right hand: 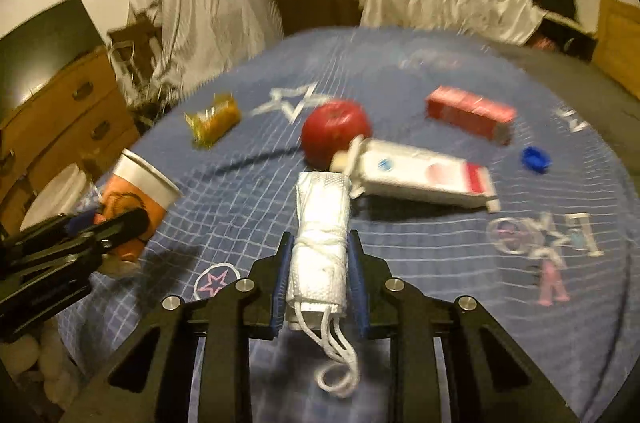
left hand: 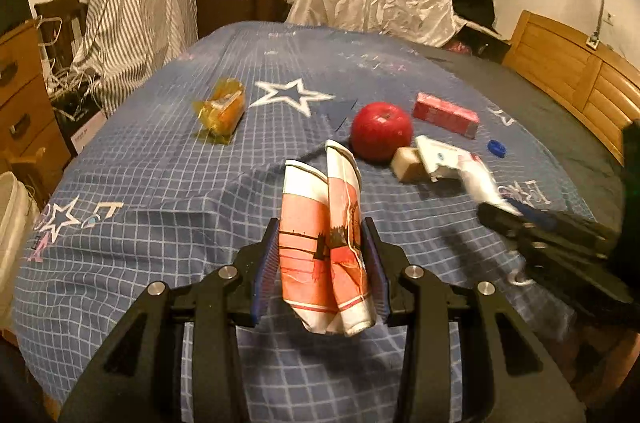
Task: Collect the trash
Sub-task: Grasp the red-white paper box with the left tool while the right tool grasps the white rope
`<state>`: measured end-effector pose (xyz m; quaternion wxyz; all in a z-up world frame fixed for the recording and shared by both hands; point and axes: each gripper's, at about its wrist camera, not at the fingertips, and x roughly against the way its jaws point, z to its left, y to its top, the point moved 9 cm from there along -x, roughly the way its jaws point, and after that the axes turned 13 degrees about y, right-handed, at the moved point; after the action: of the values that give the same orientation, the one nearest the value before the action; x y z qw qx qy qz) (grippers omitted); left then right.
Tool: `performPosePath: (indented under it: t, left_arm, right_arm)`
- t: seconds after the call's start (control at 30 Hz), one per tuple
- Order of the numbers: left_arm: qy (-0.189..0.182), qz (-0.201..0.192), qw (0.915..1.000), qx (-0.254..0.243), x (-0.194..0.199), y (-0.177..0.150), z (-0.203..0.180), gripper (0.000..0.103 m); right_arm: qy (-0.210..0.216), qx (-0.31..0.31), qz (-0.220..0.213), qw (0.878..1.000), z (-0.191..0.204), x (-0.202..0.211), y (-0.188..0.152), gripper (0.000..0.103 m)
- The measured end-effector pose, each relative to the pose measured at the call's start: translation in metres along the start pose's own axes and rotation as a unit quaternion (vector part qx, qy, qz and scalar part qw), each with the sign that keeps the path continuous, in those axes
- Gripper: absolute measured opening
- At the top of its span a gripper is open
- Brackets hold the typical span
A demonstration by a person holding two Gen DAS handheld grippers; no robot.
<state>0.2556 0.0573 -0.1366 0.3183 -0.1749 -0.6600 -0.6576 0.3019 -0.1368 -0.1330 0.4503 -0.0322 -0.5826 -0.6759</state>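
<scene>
In the left wrist view, the left gripper (left hand: 325, 259) is clamping a flattened orange-and-white paper cup (left hand: 325, 239) above the blue checked bedspread (left hand: 160, 183). In the right wrist view, the right gripper (right hand: 319, 279) is squeezing a rolled white face mask (right hand: 320, 247) with dangling ear loops; only here is the cup's open rim showing, its contents hidden.

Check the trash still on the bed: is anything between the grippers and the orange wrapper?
Both grippers are already full: the left gripper is shut on a crushed paper cup, the right gripper on a rolled face mask. The path itself looks clear: only bare bedspread lies before the orange wrapper.
</scene>
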Motion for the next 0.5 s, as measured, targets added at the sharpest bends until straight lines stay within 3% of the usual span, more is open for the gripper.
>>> performPosePath:
  t: [0.23,0.5]
  left_arm:
    - [-0.013,-0.047,0.9988,-0.005,0.038,0.011,-0.023,0.038]
    - [-0.019,-0.116,0.9928,-0.022,0.093,0.025,-0.043,0.039]
  right_arm:
    - [-0.024,0.018,-0.076,0.997,0.003,0.083,0.005,0.028]
    - [-0.067,0.054,-0.156,0.984,0.023,0.155,0.018,0.028]
